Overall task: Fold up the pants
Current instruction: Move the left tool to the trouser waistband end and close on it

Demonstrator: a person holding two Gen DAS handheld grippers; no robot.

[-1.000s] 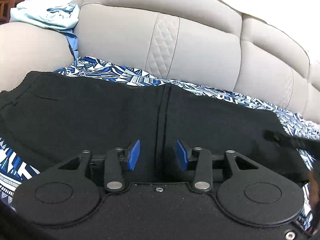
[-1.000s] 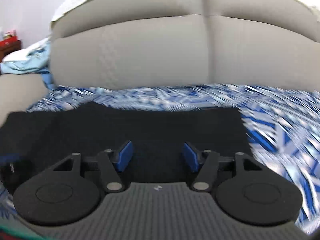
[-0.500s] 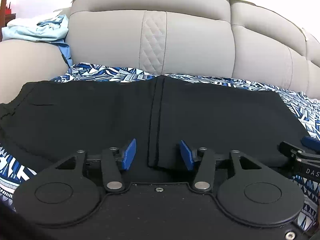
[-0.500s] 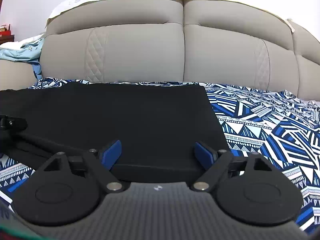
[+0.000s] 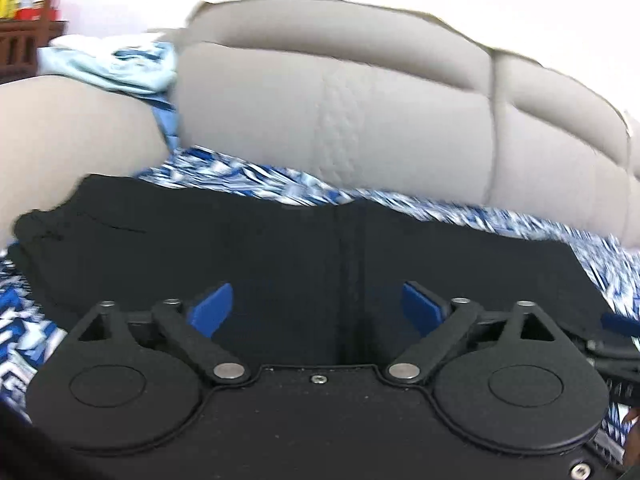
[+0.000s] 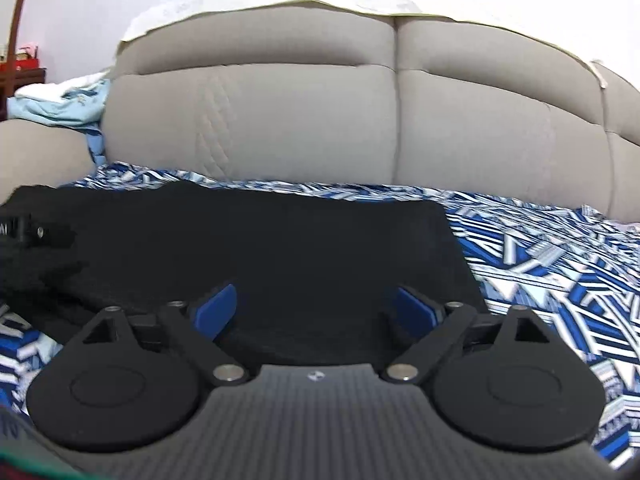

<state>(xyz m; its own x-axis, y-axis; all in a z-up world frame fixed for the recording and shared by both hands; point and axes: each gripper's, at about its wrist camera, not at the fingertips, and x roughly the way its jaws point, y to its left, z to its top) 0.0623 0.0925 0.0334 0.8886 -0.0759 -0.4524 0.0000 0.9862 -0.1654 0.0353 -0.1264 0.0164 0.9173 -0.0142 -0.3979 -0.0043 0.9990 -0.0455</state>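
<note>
Our left gripper (image 5: pixel 316 306) has its jaws opening, the blue pads (image 5: pixel 210 310) spread wide over black cloth and pinching nothing; a seam or folded edge of the pants (image 5: pixel 260 248) runs up between them, untouched. Our right gripper (image 6: pixel 314 308) is opening likewise, its pads (image 6: pixel 214 310) well apart above the near edge of the same garment and pressing on none of it; the pants (image 6: pixel 280 248) lie flat before us as a dark, roughly rectangular slab on the blue-and-white patterned cover (image 6: pixel 560 264), their right edge straight and square; the waist end seems to sit at the far left in the left wrist view, though the blur leaves us unsure. Behind stands the grey sofa back (image 6: pixel 300 120), with a pale blue cloth (image 5: pixel 116 68) heaped on the armrest.

We judge a fold has just been laid down and let go; the garment looks halved already. Next we would need a fresh hold, probably on one short end, both pads closing on all layers together; then a level carry across to the other end, edges kept aligned so nothing bunches.
</note>
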